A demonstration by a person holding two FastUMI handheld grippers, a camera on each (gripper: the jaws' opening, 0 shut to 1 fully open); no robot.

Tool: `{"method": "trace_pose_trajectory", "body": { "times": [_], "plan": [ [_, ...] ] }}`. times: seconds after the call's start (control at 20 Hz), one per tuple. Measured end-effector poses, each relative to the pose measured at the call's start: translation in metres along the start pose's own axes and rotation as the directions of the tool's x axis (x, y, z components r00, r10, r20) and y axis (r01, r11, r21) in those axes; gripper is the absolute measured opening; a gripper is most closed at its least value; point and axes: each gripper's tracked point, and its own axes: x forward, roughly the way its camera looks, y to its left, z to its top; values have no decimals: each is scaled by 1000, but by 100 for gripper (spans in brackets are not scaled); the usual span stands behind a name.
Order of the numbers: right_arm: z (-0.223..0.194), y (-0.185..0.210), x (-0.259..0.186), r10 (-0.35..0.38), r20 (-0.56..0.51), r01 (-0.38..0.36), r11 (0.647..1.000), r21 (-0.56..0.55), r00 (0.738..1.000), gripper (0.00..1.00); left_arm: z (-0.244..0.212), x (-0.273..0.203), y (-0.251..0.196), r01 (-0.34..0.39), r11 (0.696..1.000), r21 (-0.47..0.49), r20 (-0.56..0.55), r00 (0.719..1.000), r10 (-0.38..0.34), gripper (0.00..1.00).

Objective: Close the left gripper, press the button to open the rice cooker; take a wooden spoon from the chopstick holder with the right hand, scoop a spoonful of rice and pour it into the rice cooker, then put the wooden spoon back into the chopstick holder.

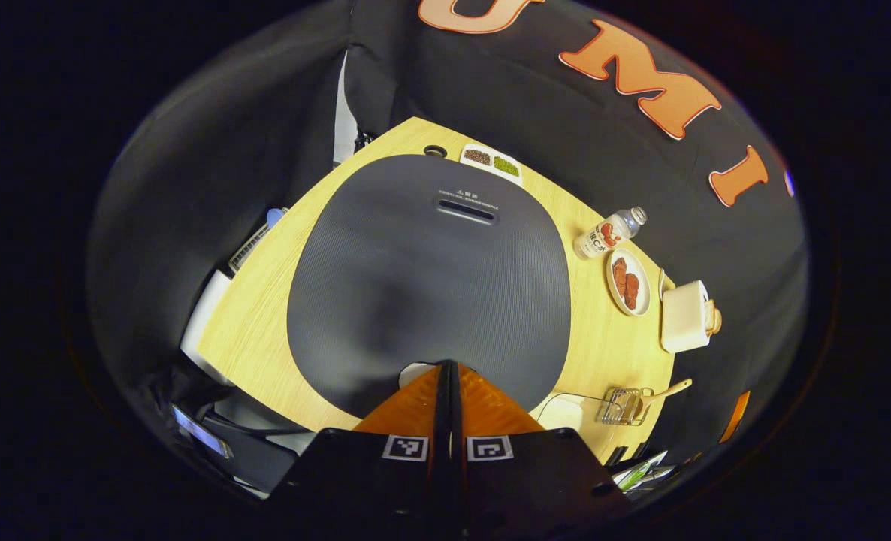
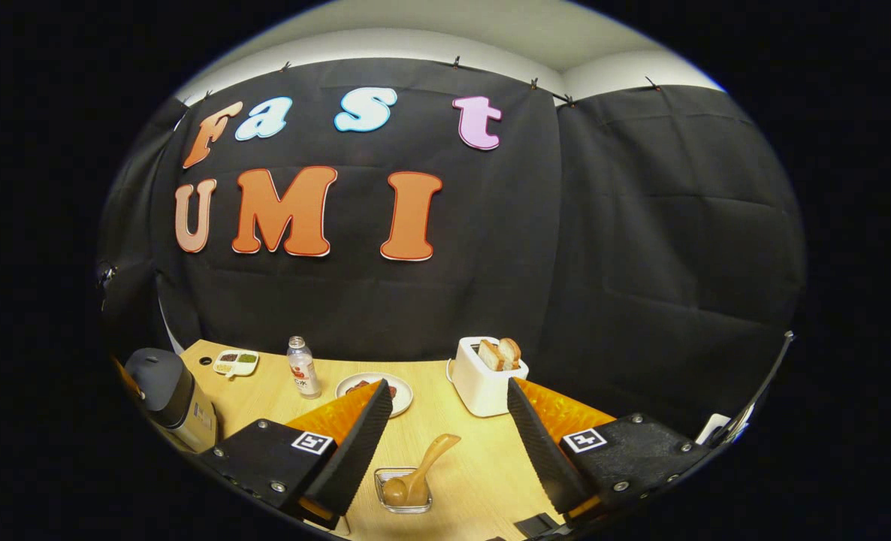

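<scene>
- The left claw (image 1: 448, 370), fingers pressed together, hangs over the rice cooker (image 1: 429, 279), whose dark, finely textured lid is down.
- The right claw (image 2: 449, 409), fingers spread, faces the wooden spoon (image 2: 419, 473) leaning in the chopstick holder (image 2: 403, 492) on the counter (image 2: 475, 466).

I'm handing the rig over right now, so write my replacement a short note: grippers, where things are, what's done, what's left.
Left gripper: shut, empty, tips at the near edge of the rice cooker lid, over the button.
Right gripper: open, empty, above the table, facing the holder.
Wooden spoon: in the holder, handle leaning toward the toaster.
Done: left gripper closed and brought to the cooker.
Lid looks shut.
Left: press the button to open the lid, take the spoon, scoop rice, pour it into the cooker, put the spoon back.
I cannot make out where the rice is.
</scene>
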Motion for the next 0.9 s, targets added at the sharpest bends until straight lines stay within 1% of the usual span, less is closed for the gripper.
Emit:
{"method": "trace_pose_trajectory", "body": {
  "times": [0.05, 0.15, 0.3, 0.35, 0.4, 0.5, 0.55, 0.65, 0.75, 0.9],
  "plan": [
    [-3, 1, 1, 6, -7, -6, 1000, 9, 1000, 95, -2, -3, -1, 16, 1000, 16, 18, 1000, -16, 5],
    [-12, 1, 5, 21, -37, -20, 999, 30, 999, 96, 5, -14, -7, 37, 998, 51, 112, 993, -43, 6],
    [-33, -5, 14, 28, -99, -19, 996, 90, 995, 96, 27, -38, -18, 38, 997, 61, 284, 957, -54, 5],
    [-42, -5, 14, 36, -126, -21, 993, 118, 991, 96, 35, -49, -22, 47, 997, 68, 347, 935, -68, 5],
    [-49, -4, 17, 46, -151, -24, 990, 142, 988, 95, 48, -61, -29, 60, 995, 77, 418, 904, -87, 5],
    [-65, -4, 21, 60, -194, -28, 986, 162, 979, 95, 77, -92, -36, 66, 993, 99, 545, 832, -110, 5],
    [-72, -5, 24, 60, -217, -24, 986, 164, 974, 95, 88, -108, -36, 55, 994, 95, 590, 801, -100, 5],
    [-82, -7, 28, 69, -245, -25, 984, 176, 967, 95, 103, -136, -42, 49, 993, 109, 666, 738, -109, 5],
    [-90, -8, 31, 83, -270, -32, 981, 189, 959, 95, 99, -147, -41, 5, 992, 126, 688, 720, -90, 5],
    [-106, -10, 33, 105, -310, -43, 979, 200, 945, 95, 83, -151, -52, -36, 986, 161, 714, 694, -91, 5]
  ]
}}
